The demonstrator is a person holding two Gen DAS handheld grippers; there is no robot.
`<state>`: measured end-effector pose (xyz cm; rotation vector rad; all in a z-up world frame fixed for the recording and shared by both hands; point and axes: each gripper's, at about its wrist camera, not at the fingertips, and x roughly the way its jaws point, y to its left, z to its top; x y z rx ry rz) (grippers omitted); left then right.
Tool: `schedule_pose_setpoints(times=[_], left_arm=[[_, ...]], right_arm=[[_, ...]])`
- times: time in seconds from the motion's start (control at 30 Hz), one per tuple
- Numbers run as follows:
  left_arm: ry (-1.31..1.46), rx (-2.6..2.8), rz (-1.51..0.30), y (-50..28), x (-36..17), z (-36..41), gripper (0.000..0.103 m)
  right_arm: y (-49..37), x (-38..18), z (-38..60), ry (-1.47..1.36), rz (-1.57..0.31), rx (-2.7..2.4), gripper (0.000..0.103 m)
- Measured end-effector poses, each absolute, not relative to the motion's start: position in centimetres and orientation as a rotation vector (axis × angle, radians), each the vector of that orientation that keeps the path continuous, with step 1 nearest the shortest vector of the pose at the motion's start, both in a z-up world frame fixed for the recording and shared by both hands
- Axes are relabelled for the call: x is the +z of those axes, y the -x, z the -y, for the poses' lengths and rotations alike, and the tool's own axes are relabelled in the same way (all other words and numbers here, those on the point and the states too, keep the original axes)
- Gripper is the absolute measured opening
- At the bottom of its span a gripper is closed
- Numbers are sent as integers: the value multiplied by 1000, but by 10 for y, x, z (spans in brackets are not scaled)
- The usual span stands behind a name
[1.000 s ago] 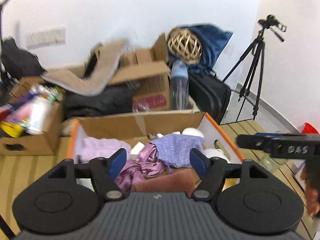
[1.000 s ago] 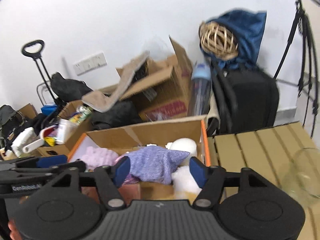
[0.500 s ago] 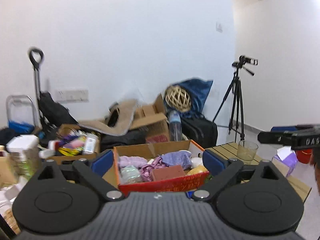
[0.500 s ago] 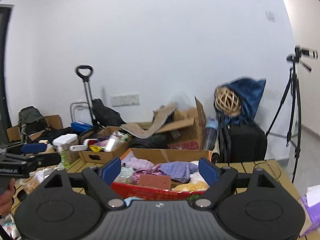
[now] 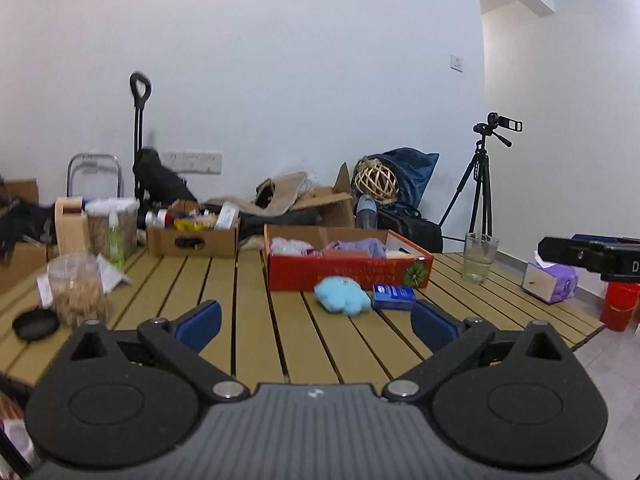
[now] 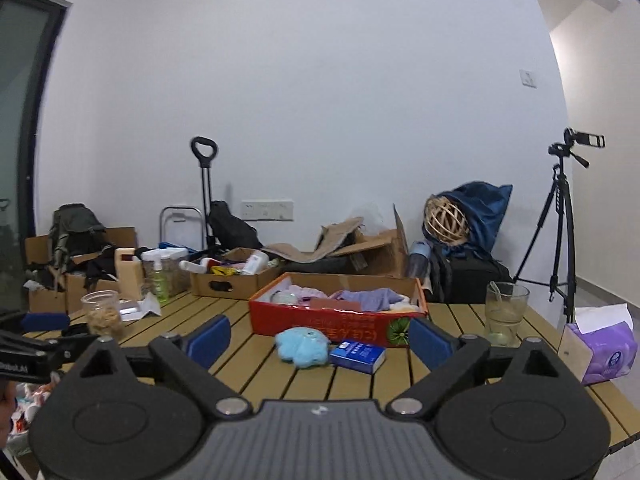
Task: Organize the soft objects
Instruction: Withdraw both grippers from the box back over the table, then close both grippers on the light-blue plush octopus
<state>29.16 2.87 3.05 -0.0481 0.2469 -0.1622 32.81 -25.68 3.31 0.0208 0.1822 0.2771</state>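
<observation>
A red cardboard box (image 5: 348,272) (image 6: 332,320) on the slatted wooden table holds purple, pink and white soft cloths (image 5: 356,246) (image 6: 368,298). A light blue plush toy (image 5: 342,301) (image 6: 302,346) lies on the table in front of the box, next to a small blue packet (image 5: 394,297) (image 6: 357,356). My left gripper (image 5: 316,322) is open and empty, well back from the box. My right gripper (image 6: 320,340) is open and empty, also back from the box. Each gripper shows at the edge of the other's view.
A drinking glass (image 5: 479,258) (image 6: 505,314) stands right of the box, a purple tissue box (image 6: 600,350) farther right. A jar (image 5: 76,290), bottles and a brown box (image 5: 192,236) crowd the table's left. Cartons, bags and a tripod (image 5: 482,184) stand behind.
Both grippers have pulled far back from over the red box and opened wider. The whole table, the blue plush and the packet have come into view.
</observation>
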Motion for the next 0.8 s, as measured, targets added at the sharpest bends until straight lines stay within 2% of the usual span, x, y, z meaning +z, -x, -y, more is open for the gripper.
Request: schedule_pose_setpoints(times=[0.17,0.4,0.8], left_arm=[[28,-149,-244,-298,33,-27,103],[17,-172,-306,-328,15,-15,103],[19,-182,-463,-439,-17,7,103]], right_arm=[[-326,35,251,-16,-160,280,97],[-349,7,252,-51,-238,264,98],[-436,-49,261,-139,-354,236,97]])
